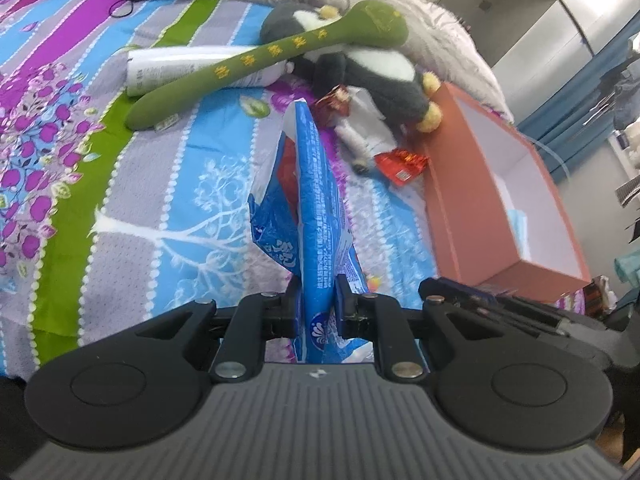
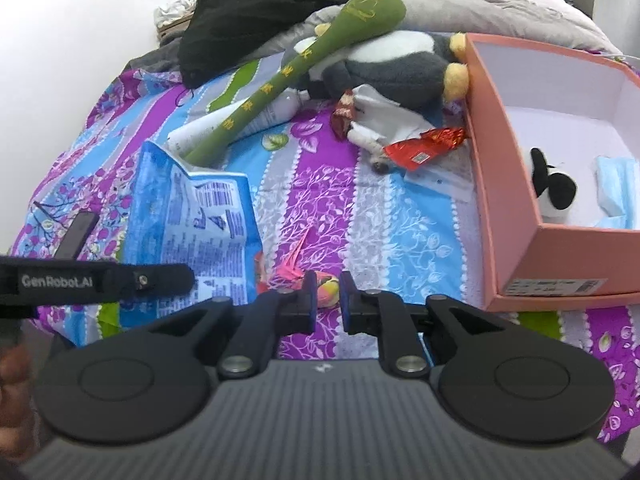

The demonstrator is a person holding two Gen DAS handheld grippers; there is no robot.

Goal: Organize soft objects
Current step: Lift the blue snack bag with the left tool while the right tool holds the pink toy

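Left gripper pinched crinkled blue plastic packet upright above striped floral bedsheet. Right gripper, slightly parted, held nothing; strap read "GenRobot.AI". Open pink cardboard box lay right.

The white tube is partly covered by the green plush stick; the small panda toy is half hidden by the pink box wall.

Both wrist cams low, fwd; share box.
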